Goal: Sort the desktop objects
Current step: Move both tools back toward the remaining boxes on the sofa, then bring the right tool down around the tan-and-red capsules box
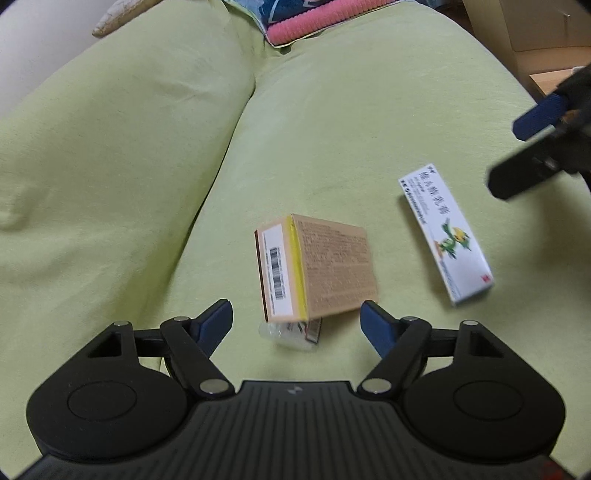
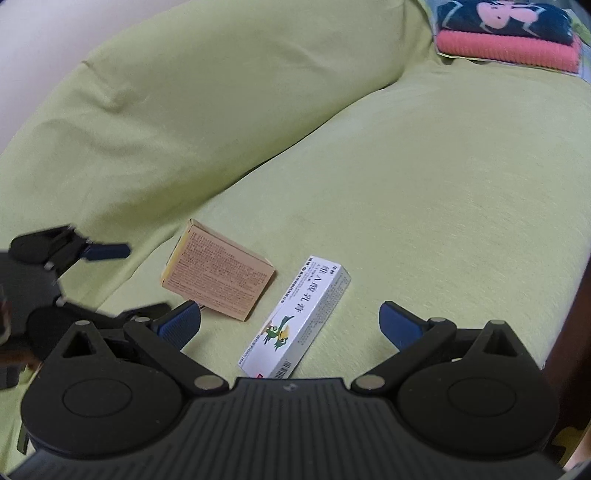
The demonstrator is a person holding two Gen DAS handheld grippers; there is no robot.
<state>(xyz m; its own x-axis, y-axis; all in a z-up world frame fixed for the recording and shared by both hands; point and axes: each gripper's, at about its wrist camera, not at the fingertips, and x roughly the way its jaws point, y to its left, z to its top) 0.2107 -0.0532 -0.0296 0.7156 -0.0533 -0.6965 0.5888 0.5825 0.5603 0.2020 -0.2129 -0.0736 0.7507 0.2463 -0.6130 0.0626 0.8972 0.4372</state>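
Observation:
A tan cardboard box [image 1: 321, 266] with a barcode end lies tilted on the green sofa seat [image 1: 332, 129], propped on a small clear item [image 1: 291, 334] that is mostly hidden under it. A long white medicine box [image 1: 445, 236] with a green bird picture lies to its right. My left gripper [image 1: 297, 323] is open, its blue pads just short of the tan box. In the right wrist view the white medicine box [image 2: 299, 317] lies between and ahead of my open right gripper [image 2: 291, 321], with the tan box [image 2: 219, 273] to its left.
The sofa backrest cushion [image 1: 122, 147] rises on the left. A pink knit item [image 2: 506, 48] and a dark printed cloth [image 2: 502, 18] sit at the far end of the seat. A cardboard carton [image 1: 535, 33] and wooden floor lie beyond the sofa's right edge.

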